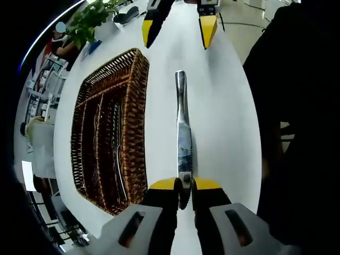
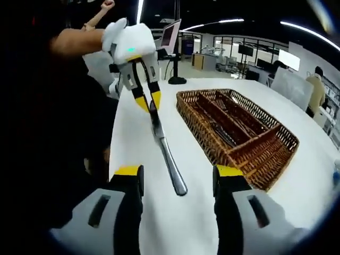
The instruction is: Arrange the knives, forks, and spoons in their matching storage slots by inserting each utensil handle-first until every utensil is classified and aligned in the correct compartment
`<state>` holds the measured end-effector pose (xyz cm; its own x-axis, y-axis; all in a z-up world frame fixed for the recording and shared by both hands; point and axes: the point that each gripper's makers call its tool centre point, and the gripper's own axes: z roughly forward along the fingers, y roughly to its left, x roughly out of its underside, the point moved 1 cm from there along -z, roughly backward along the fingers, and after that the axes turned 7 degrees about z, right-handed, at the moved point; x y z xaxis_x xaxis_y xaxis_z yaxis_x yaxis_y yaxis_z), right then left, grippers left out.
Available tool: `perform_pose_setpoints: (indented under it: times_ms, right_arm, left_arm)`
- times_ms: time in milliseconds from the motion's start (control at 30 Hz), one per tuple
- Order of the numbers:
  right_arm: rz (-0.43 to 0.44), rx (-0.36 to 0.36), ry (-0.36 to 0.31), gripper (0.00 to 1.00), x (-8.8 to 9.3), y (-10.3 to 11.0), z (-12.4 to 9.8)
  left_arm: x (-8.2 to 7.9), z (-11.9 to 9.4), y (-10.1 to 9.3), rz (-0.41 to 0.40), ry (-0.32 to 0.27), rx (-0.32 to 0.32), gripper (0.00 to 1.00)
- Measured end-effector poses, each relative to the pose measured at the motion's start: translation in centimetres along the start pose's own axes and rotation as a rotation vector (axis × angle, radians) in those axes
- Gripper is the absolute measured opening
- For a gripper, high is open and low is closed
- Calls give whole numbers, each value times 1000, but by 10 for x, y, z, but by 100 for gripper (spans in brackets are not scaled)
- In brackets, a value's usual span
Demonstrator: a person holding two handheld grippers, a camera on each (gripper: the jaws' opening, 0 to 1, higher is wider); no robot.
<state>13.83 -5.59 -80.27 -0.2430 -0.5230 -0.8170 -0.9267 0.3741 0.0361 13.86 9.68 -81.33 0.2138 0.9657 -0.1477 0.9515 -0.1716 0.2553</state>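
Between the left tool's (image 1: 184,184) clenched yellow tips: a shiny steel knife (image 1: 182,125), no readable markings; right tool (image 2: 179,172) released beside the brown wicker tray (image 2: 234,130).

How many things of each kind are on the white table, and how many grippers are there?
Wicker baskets: 1
Knives outside the basket: 1
Grippers: 2, left gripper and right gripper
Total: 4
Utensils inside the basket are too dark to count.

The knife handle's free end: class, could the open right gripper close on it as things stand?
Probably yes. The knife is held by the left gripper at its blade end, and its handle points between the right gripper's open jaws. Nothing lies between; the wicker tray sits off to the side.
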Motion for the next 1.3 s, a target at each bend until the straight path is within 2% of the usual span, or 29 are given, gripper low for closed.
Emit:
perform_pose_setpoints:
  times_ms: [100,200,333,400,467,633,700,767,833,933,967,1000,1033,1133,1167,1233,1300]
  right_arm:
    - [5,-40,26,45,4,5,21]
    - [-65,-59,104,42,18,7,42]
    - [-48,-77,94,33,16,8,53]
    - [-60,-81,90,25,15,11,54]
    - [-95,-94,102,25,14,16,57]
    - [-90,-103,121,25,17,14,65]
    - [-73,-109,138,21,20,14,68]
    - [-63,-113,139,13,18,16,69]
    - [-69,-131,150,13,18,19,73]
    - [-123,-147,189,13,27,21,78]
    - [-141,-161,164,12,22,21,80]
    - [-116,-158,170,9,24,22,79]
    - [-159,-181,167,9,22,25,80]
    - [-176,-175,181,8,21,27,80]
    - [-188,-153,186,7,21,25,79]
    - [-174,-148,195,7,20,25,77]
    - [-167,-127,186,7,12,25,71]
  left_arm:
    - [-2,0,0,4,-3,-1,8]
    - [-1,1,-1,5,2,3,8]
    - [-1,1,-1,4,0,4,8]
    - [-3,0,-2,-4,-13,12,8]
    - [-3,-1,0,-1,-16,4,8]
    - [-3,0,1,12,-16,3,8]
    - [-4,-2,1,10,-23,2,8]
    - [-4,-2,1,9,-39,3,8]
    - [-2,-3,1,15,-37,0,8]
    - [-2,-5,0,10,-52,-3,8]
    - [-2,-5,1,9,-52,-5,8]
    - [-1,-5,1,8,-52,-6,8]
    - [0,-5,0,9,-50,-5,9]
    - [3,-3,0,2,-60,-10,9]
    - [3,-3,1,5,-64,-19,9]
    - [2,-3,1,7,-72,-26,9]
    - [2,-7,6,13,-71,-65,10]
